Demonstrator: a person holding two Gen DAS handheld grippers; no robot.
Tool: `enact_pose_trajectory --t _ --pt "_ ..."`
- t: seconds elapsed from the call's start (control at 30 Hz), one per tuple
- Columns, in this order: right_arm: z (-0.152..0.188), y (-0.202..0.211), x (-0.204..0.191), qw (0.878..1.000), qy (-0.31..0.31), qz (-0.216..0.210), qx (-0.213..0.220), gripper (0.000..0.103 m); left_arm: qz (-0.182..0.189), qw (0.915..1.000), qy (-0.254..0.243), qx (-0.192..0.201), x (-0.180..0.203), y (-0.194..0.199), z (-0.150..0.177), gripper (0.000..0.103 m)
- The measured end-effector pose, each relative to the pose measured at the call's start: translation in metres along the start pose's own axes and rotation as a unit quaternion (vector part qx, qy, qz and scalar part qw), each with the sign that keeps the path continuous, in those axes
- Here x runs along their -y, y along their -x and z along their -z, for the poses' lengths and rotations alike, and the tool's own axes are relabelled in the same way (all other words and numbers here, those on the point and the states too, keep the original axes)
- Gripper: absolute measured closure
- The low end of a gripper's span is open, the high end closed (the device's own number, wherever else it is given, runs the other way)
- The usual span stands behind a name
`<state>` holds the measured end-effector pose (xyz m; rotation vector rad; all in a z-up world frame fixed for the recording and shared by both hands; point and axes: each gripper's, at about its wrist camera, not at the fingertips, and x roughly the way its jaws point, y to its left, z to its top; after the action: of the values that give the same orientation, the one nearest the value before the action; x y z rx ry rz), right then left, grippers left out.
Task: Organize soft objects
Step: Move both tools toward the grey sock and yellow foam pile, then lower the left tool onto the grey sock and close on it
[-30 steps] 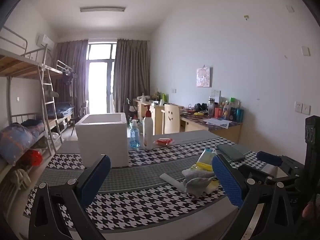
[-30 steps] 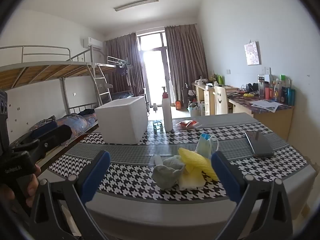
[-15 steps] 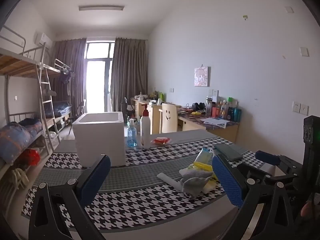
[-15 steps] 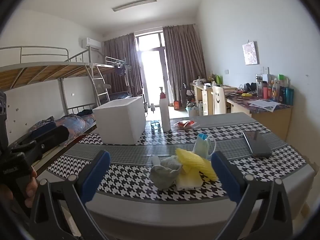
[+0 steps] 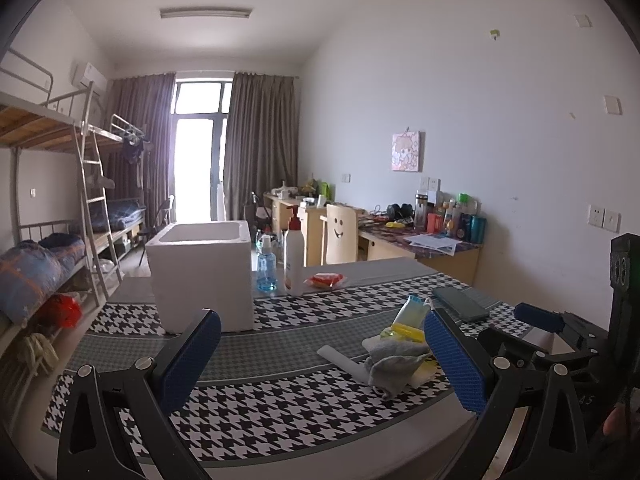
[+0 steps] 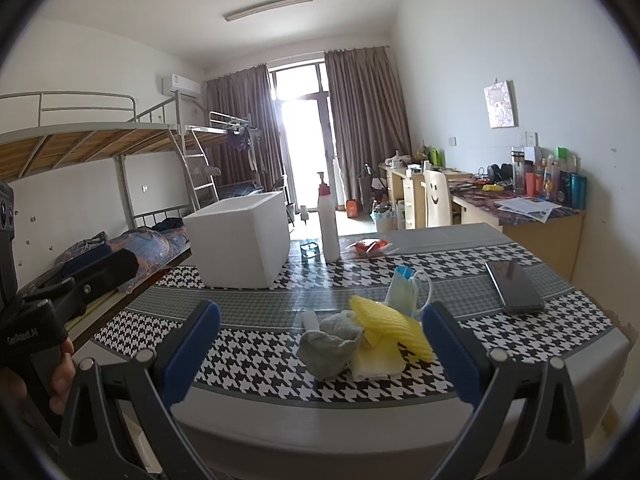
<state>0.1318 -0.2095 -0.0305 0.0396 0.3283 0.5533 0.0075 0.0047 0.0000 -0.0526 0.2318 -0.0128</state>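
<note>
A pile of soft things lies near the front edge of the houndstooth table: a grey sock (image 6: pixel 330 344) (image 5: pixel 394 362), a yellow foam net (image 6: pixel 390 326) (image 5: pixel 402 332), a pale yellow cloth (image 6: pixel 376 360), a white piece (image 5: pixel 342 358) and a blue face mask (image 6: pixel 404 290) (image 5: pixel 412 312). A white foam box (image 6: pixel 240 240) (image 5: pixel 202 272) stands open at the back left. My right gripper (image 6: pixel 320 354) is open and empty, just short of the pile. My left gripper (image 5: pixel 320 362) is open and empty, to the left of the pile.
A pump bottle (image 6: pixel 329 224) (image 5: pixel 294 256), a blue spray bottle (image 5: pixel 265 266), a red packet (image 6: pixel 370 246) (image 5: pixel 324 280) and a dark phone (image 6: pixel 514 286) (image 5: pixel 460 302) lie on the table. A bunk bed (image 6: pixel 100 144) stands left, desks (image 6: pixel 520 216) right.
Both views have shifted slightly; the pile sits a little lower and nearer in the right wrist view. Both grippers stay open and nothing on the table has moved.
</note>
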Motion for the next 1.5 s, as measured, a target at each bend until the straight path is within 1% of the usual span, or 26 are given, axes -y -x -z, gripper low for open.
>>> enact_pose_trajectory --t 0.47,0.87,1.2,1.5 --pt "-0.001 -0.007 0.004 1.0 -0.006 0.005 -0.006 0.001 0.003 0.9999 -0.004 -0.012 -0.001 -0.008 0.002 0.001" --pt "-0.002 -0.017 0.01 1.0 -0.014 0.008 -0.015 0.001 0.001 0.9996 -0.007 -0.026 0.001 -0.025 -0.001 0.001" --pt "-0.005 -0.028 0.018 0.999 -0.02 0.011 -0.023 0.001 0.005 0.9986 -0.005 -0.052 -0.002 -0.047 -0.001 0.001" --pt "-0.004 -0.046 0.029 0.998 -0.027 0.022 -0.047 0.001 0.005 0.9969 -0.007 -0.078 -0.001 -0.073 0.001 0.001"
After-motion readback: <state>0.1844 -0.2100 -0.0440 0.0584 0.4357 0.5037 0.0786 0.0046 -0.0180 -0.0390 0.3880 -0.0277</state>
